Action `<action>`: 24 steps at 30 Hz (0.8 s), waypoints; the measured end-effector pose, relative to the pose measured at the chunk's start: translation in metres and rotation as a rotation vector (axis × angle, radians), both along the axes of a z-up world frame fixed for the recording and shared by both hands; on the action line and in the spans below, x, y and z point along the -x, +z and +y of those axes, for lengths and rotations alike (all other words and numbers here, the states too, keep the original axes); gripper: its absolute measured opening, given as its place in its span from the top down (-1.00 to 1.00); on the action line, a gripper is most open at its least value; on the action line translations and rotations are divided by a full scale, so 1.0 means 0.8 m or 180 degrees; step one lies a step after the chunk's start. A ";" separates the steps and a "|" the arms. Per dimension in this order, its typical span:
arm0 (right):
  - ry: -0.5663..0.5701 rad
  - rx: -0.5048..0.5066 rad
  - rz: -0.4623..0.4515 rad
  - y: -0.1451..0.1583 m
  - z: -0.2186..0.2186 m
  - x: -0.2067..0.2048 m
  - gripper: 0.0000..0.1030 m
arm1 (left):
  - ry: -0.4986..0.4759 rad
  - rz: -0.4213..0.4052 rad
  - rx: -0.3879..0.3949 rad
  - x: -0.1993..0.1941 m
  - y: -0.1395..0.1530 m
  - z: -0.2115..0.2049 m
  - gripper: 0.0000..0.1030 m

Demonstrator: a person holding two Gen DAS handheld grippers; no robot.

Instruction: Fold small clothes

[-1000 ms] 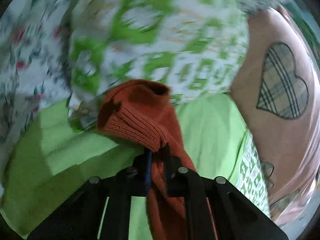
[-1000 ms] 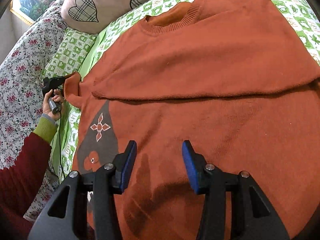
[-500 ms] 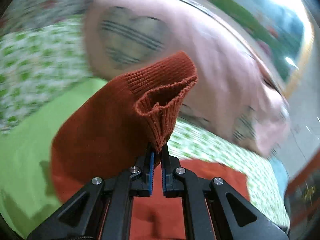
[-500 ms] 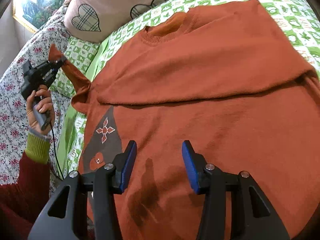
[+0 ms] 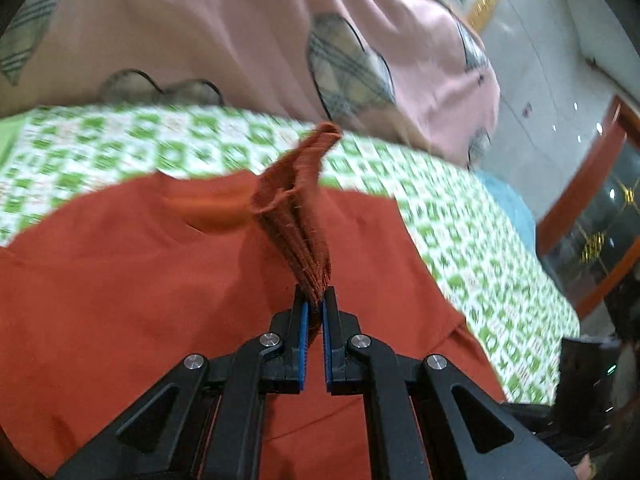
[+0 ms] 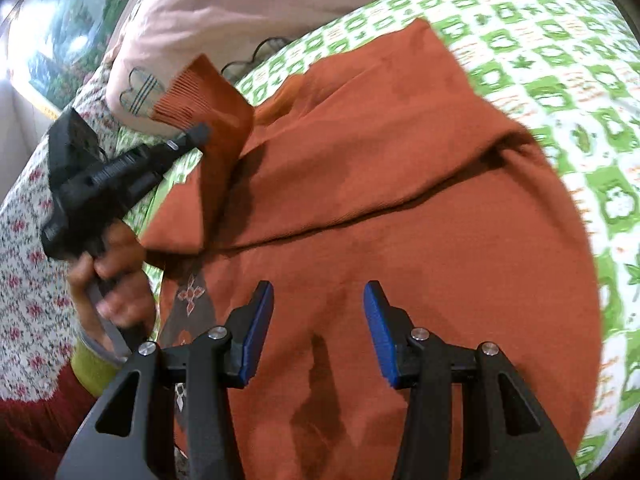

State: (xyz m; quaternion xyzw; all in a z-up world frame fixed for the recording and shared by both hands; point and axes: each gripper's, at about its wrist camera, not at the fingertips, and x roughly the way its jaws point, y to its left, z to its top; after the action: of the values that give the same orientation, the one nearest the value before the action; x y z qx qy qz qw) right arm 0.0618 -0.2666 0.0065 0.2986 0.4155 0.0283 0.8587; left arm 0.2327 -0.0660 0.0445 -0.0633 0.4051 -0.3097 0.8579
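A rust-orange knitted sweater (image 6: 400, 208) lies spread on the bed, its top part folded down across the body. My left gripper (image 5: 314, 308) is shut on the ribbed cuff of the sleeve (image 5: 298, 216), which stands up from the jaws above the sweater's body (image 5: 120, 280). In the right wrist view the same gripper (image 6: 200, 132), held by a hand (image 6: 112, 280), lifts the sleeve (image 6: 208, 120) over the sweater's left side. My right gripper (image 6: 318, 320) hovers open over the lower part of the sweater, with nothing between its blue pads (image 6: 378, 324).
A green-and-white patterned bedspread (image 6: 560, 80) lies under the sweater. A pink pillow with plaid hearts (image 5: 280, 40) sits at the head of the bed. A floral cover (image 6: 24, 240) lies at the left. A framed picture (image 6: 52, 40) hangs behind.
My left gripper has swung the sleeve cuff up from the left edge of the bed and in over the sweater, rolling as it went. The right gripper shifted slightly and stayed open.
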 end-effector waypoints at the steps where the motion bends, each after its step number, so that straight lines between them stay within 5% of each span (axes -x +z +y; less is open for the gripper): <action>1: -0.0060 -0.0009 -0.0019 0.001 -0.006 0.002 0.06 | -0.0040 0.0020 -0.0063 0.000 -0.011 -0.014 0.92; 6: -0.0260 -0.0021 -0.0074 0.005 -0.023 0.003 0.06 | -0.0133 0.0232 -0.0267 -0.013 -0.059 -0.044 0.83; 8: -0.0299 -0.0045 -0.0097 0.007 -0.025 -0.003 0.06 | -0.0160 0.0375 -0.0260 -0.010 -0.071 -0.045 0.55; 10: -0.0308 -0.0053 -0.0097 0.007 -0.025 -0.011 0.01 | -0.0162 0.0441 -0.0250 -0.005 -0.076 -0.042 0.04; 11: -0.0315 -0.0052 -0.0086 0.007 -0.024 -0.016 -0.01 | -0.0151 0.0439 -0.0242 0.000 -0.076 -0.038 -0.03; 18: -0.0235 -0.0062 -0.0154 0.011 -0.018 -0.053 -0.03 | -0.0002 0.0355 -0.0326 0.056 -0.056 0.029 -0.07; 24: -0.0401 -0.0213 -0.0082 -0.008 -0.039 -0.099 -0.04 | 0.0870 0.0338 -0.0589 0.105 -0.054 0.160 -0.07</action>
State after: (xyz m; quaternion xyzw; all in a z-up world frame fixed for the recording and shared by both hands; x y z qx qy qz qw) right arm 0.1413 -0.2977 0.0000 0.3522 0.3836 -0.0081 0.8537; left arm 0.1487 0.0624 0.0012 -0.0548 0.4643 -0.1478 0.8715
